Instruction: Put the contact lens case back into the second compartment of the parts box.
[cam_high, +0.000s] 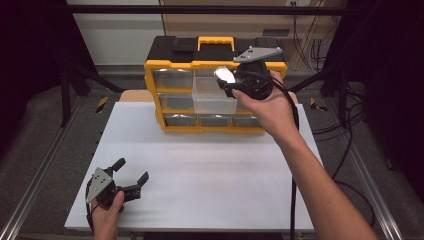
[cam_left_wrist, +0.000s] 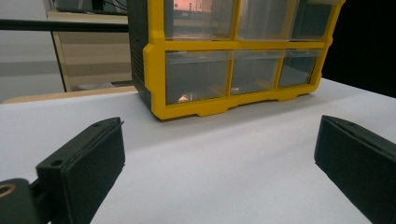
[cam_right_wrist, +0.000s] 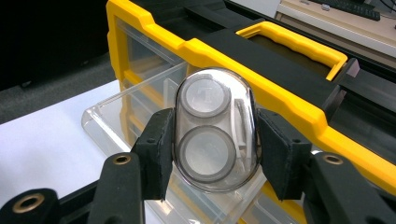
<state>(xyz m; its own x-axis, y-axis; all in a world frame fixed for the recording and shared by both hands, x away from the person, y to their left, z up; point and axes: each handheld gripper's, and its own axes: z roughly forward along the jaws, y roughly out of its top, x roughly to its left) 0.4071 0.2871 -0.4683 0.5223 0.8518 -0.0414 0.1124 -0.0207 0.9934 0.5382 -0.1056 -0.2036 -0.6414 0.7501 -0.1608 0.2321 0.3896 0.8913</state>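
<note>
Your right tongs (cam_right_wrist: 212, 154) pinched a clear case (cam_right_wrist: 215, 130) just above the open drawer (cam_high: 214, 96); your left tongs (cam_high: 131, 176) sat spread. Next, lower it in gently.

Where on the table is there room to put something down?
The white table is bare between the yellow drawer box and the left gripper, and across to its right edge. It is crowded at the pulled-out drawer, under the right gripper.
</note>
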